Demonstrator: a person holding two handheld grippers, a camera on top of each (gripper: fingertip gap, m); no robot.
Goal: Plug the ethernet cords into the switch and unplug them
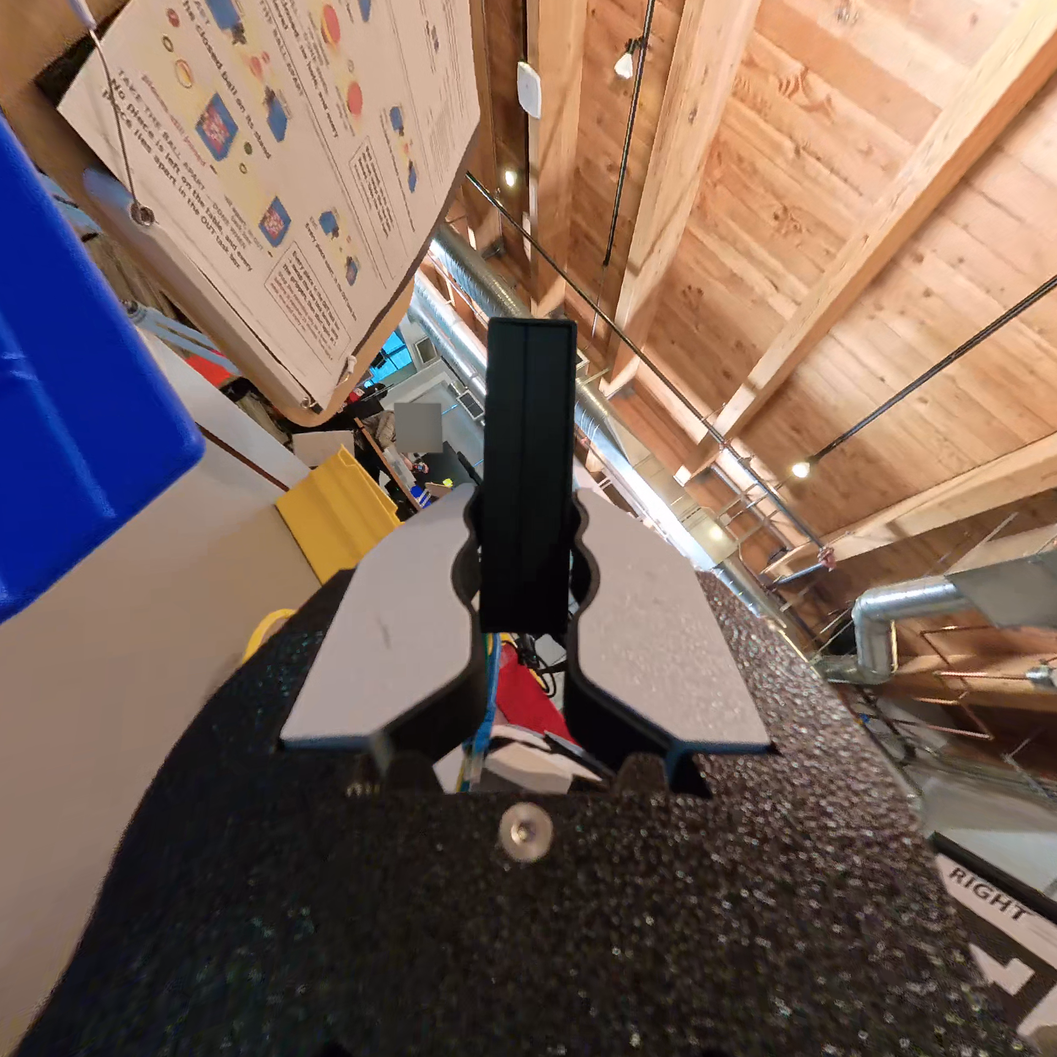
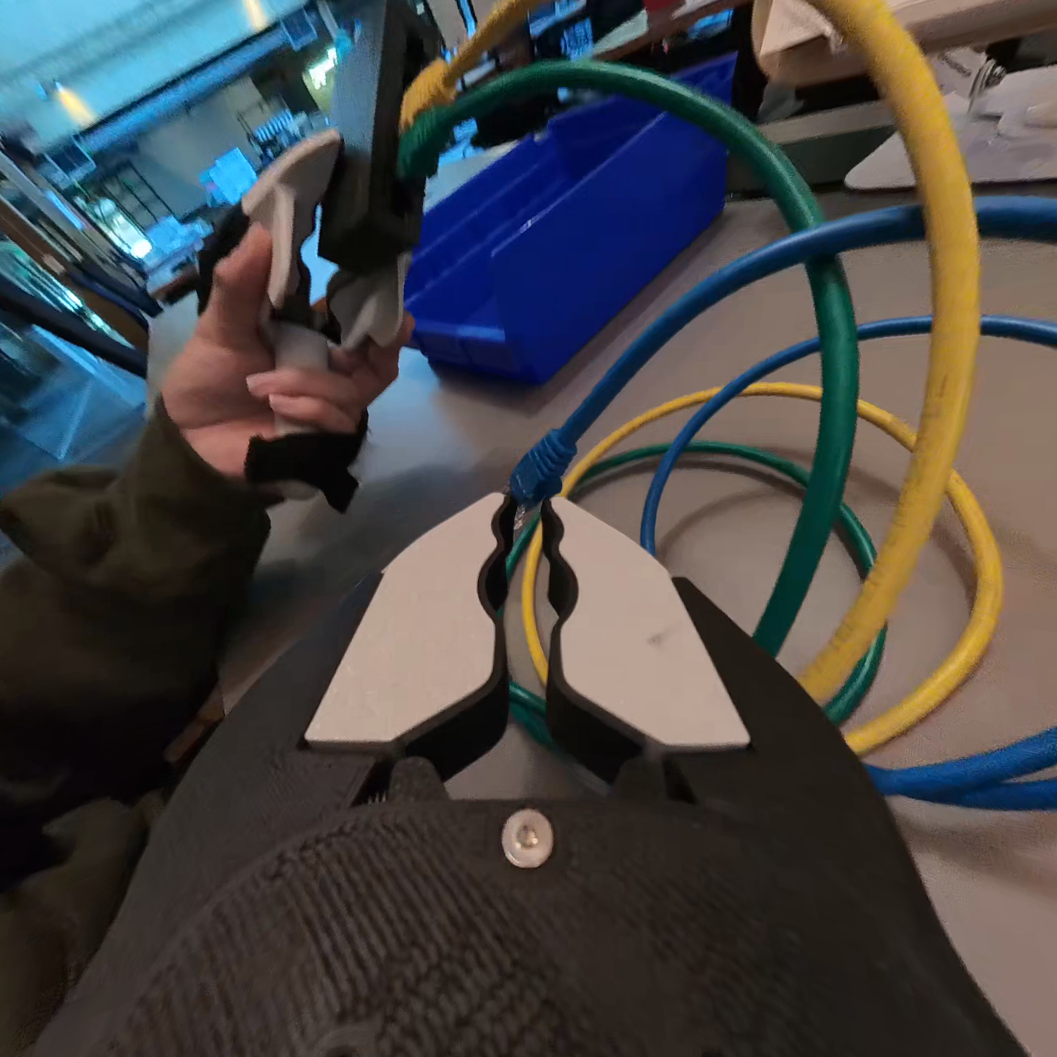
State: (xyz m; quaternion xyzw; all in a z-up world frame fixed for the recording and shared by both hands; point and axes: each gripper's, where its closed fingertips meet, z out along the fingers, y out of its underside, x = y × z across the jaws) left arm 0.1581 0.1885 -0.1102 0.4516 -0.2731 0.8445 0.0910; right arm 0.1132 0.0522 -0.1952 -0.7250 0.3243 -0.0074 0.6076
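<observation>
My left gripper [image 1: 523, 506] is shut on the black switch [image 1: 529, 457] and holds it raised and on end, pointing toward the ceiling. In the right wrist view the switch [image 2: 372, 171] is at the upper left, held by the left gripper [image 2: 337, 251] in a person's hand [image 2: 229, 372]. A green cord [image 2: 823, 343] and a yellow cord [image 2: 949, 286] run to the switch's side and look plugged in. My right gripper [image 2: 526, 506] is shut on the clear plug of the blue cord [image 2: 543, 460], low over the table, below and right of the switch.
The cords lie in loose coils on the grey table [image 2: 457, 423] to the right. A blue bin [image 2: 560, 240] stands behind the switch and also shows in the left wrist view [image 1: 74, 372]. A yellow bin [image 1: 337, 509] and a hanging printed board [image 1: 274, 171] are beyond. The grippers' ends are close to 15 cm from one another.
</observation>
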